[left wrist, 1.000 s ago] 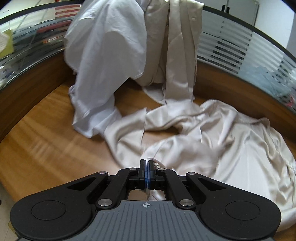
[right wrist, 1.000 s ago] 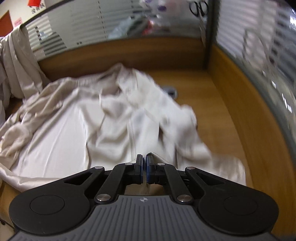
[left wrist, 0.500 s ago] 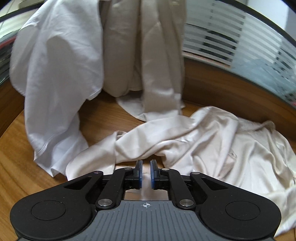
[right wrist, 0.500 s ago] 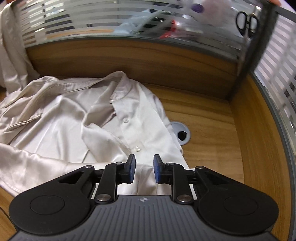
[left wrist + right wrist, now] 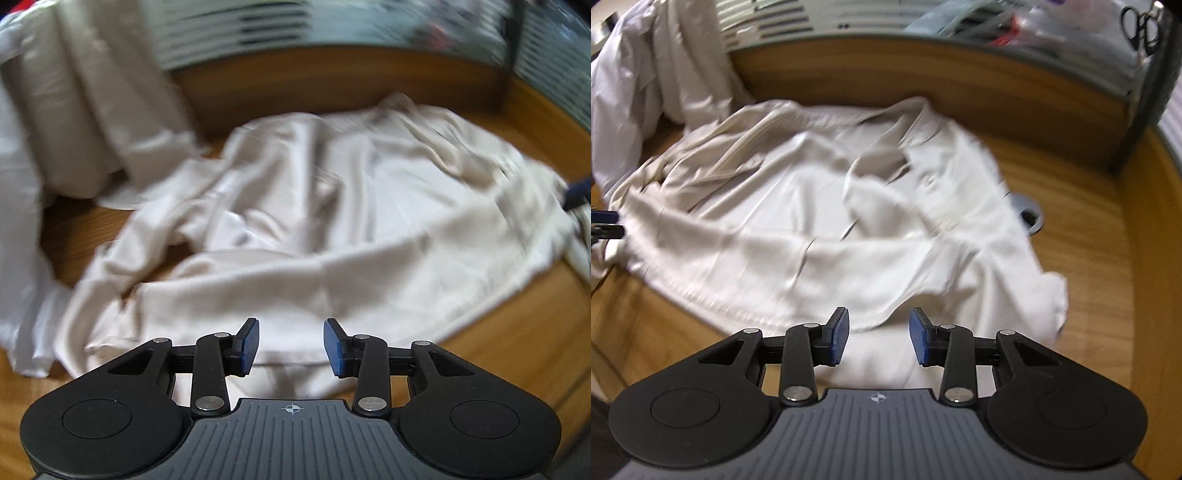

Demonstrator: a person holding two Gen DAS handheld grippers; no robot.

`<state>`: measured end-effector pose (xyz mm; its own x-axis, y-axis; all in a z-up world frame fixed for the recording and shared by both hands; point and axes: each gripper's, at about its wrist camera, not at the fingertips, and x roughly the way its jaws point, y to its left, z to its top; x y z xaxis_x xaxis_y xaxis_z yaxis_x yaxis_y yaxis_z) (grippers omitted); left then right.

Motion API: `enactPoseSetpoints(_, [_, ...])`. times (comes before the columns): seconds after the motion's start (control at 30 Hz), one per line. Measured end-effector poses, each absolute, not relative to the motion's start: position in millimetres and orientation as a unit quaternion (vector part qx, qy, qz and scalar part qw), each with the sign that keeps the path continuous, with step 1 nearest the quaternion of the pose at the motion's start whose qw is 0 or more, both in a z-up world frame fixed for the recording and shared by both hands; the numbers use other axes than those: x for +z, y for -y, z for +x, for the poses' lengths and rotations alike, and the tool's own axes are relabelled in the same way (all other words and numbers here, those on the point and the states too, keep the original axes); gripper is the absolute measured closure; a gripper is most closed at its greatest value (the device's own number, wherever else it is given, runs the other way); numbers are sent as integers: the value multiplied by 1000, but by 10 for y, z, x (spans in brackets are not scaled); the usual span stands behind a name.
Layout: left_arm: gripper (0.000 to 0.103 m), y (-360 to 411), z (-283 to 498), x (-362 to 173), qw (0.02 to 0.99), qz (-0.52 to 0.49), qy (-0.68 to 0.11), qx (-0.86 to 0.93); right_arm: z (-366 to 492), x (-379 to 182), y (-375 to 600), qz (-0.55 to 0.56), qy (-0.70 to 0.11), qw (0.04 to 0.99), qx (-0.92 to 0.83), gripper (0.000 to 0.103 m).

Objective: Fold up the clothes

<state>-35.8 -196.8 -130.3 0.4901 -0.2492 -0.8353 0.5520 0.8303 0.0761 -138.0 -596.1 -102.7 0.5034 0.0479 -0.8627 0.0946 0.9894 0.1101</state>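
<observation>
A cream button-up shirt (image 5: pixel 351 221) (image 5: pixel 820 221) lies spread and rumpled on the wooden desk (image 5: pixel 517 350), collar toward the back wall. My left gripper (image 5: pixel 291 345) hovers over the shirt's near hem, its jaws opening, the blue pads clear of the cloth. My right gripper (image 5: pixel 879 338) hangs above the hem near the shirt's right side, jaws opening too, with nothing pinched between them. The right gripper's tip (image 5: pixel 576 192) shows at the right edge of the left wrist view, and the left gripper's tip (image 5: pixel 605 225) at the left edge of the right wrist view.
More pale garments (image 5: pixel 74 110) (image 5: pixel 653 74) hang over the partition at the back left, one white piece (image 5: pixel 22 258) trailing onto the desk. A grey cable grommet (image 5: pixel 1030 218) sits right of the shirt. Wooden walls (image 5: pixel 923 77) topped with striped glass (image 5: pixel 240 26) ring the desk.
Both grippers were shut on shirt cloth and have let go, their jaws spreading. Both have swung over and dropped toward the shirt's near hem. The shirt now lies flatter on the desk.
</observation>
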Motion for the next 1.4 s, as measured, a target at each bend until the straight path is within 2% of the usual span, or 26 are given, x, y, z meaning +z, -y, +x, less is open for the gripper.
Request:
enactPoseSetpoints(0.2, [62,2149,-434,-1500,804,283,-446,-274,-1395,-1133,5813,64,-514,855,3,53])
enactPoseSetpoints(0.63, [63,2298,-554,-1779,722,473,-382,-330,-1332,-1148,5711,74,-517,853,5,46])
enactPoseSetpoints(0.73, [66,2329,-592,-1813,710,501,-358,-340,-1345,-1143,5684,74,-517,853,2,46])
enactPoseSetpoints(0.8, [75,2346,-613,-1836,707,515,-343,-344,-1356,-1137,5663,73,-517,853,1,46])
enactPoseSetpoints(0.9, [97,2372,-642,-1821,712,512,-325,-353,-1370,-1130,5631,68,-517,853,-1,46])
enactPoseSetpoints(1.1, [98,2382,-535,-1602,757,451,-317,-351,-1345,-1119,5461,24,-513,858,27,46])
enactPoseSetpoints(1.4, [98,2182,-106,-1273,813,261,-425,-302,-1094,-1316,5197,-116,-521,838,111,49])
